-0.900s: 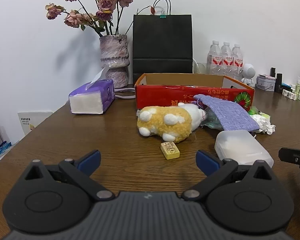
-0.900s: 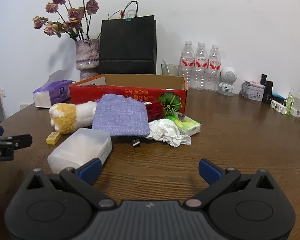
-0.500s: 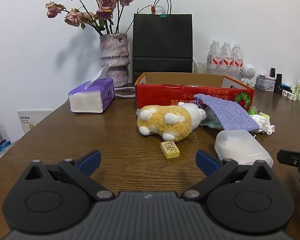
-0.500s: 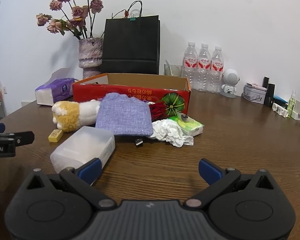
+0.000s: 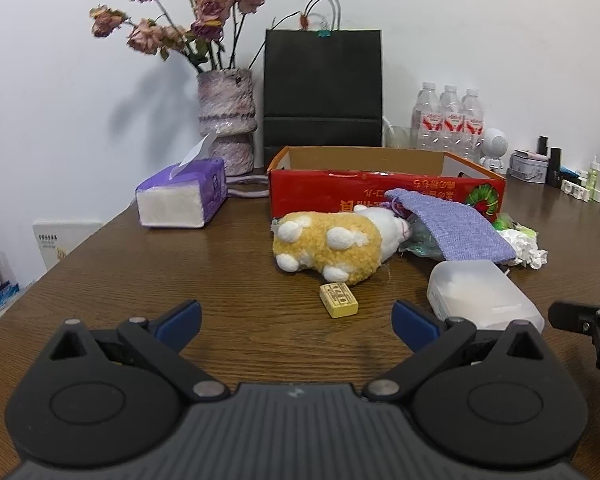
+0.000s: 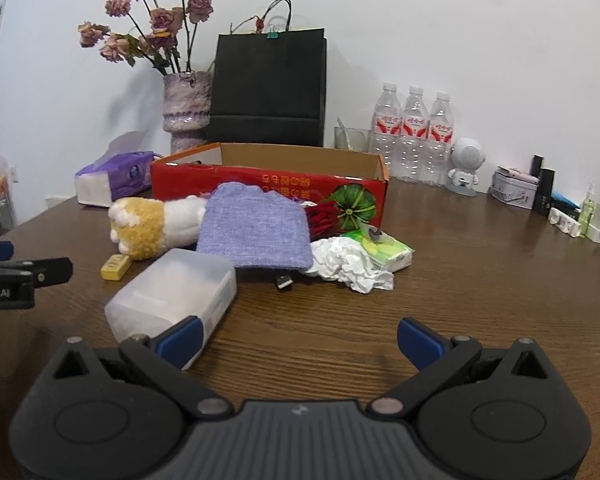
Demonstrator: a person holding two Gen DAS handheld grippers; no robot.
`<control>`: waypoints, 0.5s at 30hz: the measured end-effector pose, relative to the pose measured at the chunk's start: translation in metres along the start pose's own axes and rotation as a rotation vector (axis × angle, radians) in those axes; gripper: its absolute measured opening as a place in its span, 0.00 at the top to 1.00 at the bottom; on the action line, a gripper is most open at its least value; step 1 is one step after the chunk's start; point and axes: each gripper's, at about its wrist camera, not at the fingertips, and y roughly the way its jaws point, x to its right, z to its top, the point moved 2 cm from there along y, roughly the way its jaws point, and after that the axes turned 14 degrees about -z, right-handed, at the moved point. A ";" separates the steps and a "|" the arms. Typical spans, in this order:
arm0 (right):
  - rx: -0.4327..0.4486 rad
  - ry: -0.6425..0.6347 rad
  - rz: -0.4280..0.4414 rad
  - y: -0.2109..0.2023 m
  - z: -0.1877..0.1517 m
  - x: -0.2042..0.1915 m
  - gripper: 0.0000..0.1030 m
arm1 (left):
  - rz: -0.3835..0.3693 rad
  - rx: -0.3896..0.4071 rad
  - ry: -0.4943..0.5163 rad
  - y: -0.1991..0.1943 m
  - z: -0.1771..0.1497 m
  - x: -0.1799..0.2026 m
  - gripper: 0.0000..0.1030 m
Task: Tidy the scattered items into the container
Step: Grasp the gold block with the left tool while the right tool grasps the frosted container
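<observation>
Your left gripper [image 5: 296,322] is spread wide, holding nothing, low over the table [image 5: 180,280]. Right gripper [image 6: 298,340] is also wide open and empty; its left fingertip [image 6: 180,338] sits just in front of the plastic case [image 6: 172,292]. Box [image 5: 380,192] is at the back, red side facing you. Clutter lies in front of it: plush [image 5: 332,246], yellow block [image 5: 339,300] just beside it, purple pouch [image 6: 256,228] overlapping the plush, crumpled tissue [image 6: 348,260], green pack [image 6: 388,250], small black plug [image 6: 284,281].
</observation>
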 end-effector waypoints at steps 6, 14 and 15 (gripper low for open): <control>0.001 -0.042 0.087 -0.002 0.010 -0.027 0.00 | -0.013 0.001 -0.010 -0.002 0.011 -0.007 0.00; -0.045 -0.097 0.141 0.014 0.018 -0.071 0.00 | -0.032 -0.053 -0.043 0.015 0.021 -0.018 0.00; -0.052 -0.102 0.139 0.016 0.018 -0.075 0.00 | -0.040 -0.066 -0.052 0.020 0.022 -0.019 0.00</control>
